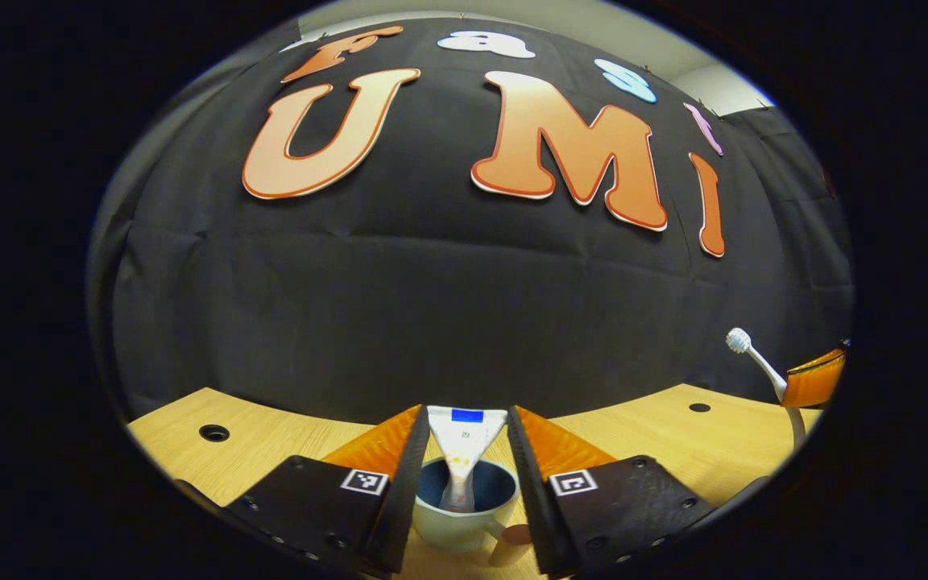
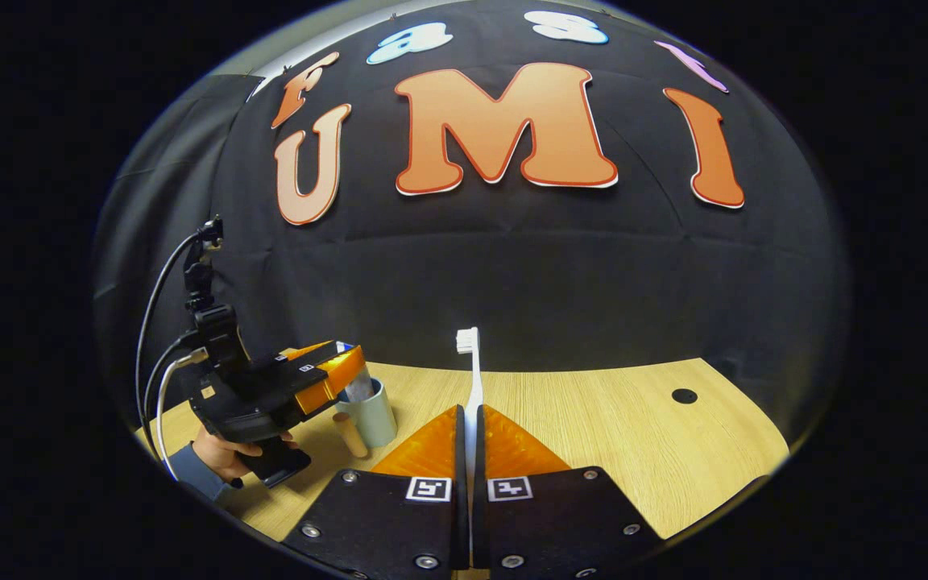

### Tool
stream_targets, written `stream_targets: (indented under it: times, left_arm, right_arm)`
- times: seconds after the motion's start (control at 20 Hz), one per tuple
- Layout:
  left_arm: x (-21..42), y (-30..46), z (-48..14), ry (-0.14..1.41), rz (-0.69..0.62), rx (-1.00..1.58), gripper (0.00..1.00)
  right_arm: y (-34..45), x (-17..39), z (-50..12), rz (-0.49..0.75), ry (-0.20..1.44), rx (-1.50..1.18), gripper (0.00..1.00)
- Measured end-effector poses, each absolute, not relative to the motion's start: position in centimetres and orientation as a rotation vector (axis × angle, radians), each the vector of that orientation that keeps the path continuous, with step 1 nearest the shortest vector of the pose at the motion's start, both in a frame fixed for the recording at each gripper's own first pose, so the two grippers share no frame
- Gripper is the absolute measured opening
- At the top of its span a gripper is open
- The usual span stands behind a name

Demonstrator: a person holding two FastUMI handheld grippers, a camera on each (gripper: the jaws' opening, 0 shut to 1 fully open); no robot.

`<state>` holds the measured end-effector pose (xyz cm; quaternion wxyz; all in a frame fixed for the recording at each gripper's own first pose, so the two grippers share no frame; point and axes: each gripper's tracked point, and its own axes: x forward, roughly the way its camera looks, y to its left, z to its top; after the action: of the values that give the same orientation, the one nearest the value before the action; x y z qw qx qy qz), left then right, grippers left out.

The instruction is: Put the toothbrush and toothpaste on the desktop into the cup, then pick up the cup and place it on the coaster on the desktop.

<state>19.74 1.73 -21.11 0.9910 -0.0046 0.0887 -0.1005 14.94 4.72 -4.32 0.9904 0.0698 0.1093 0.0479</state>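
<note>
Both tongs grip: left tongs [image 1: 468, 451] hold toothpaste [image 1: 464, 447] inside cup [image 1: 464, 515], right tongs [image 2: 468, 439] toothbrush [image 2: 472, 379].

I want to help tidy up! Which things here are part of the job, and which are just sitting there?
For the job:
- toothpaste, tip in the cup, held by the left tool
- toothbrush, upright in the right tool

Just there:
- the wooden desktop with its round holes
- cables behind the left tool
</note>
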Motion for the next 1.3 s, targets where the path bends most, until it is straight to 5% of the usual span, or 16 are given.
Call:
stream_targets:
  times: [0.25,1.3]
  left_arm:
    - [17.4,3.2,-20.2,0.180,-0.185,0.012,0.95]
    - [8.3,9.2,-26.0,0.345,-0.081,0.006,0.98]
  right_arm:
    - [5.7,15.5,-3.1,0.116,0.178,0.168,0.02]
    - [16.0,26.3,2.7,0.310,-0.107,0.400,0.02]
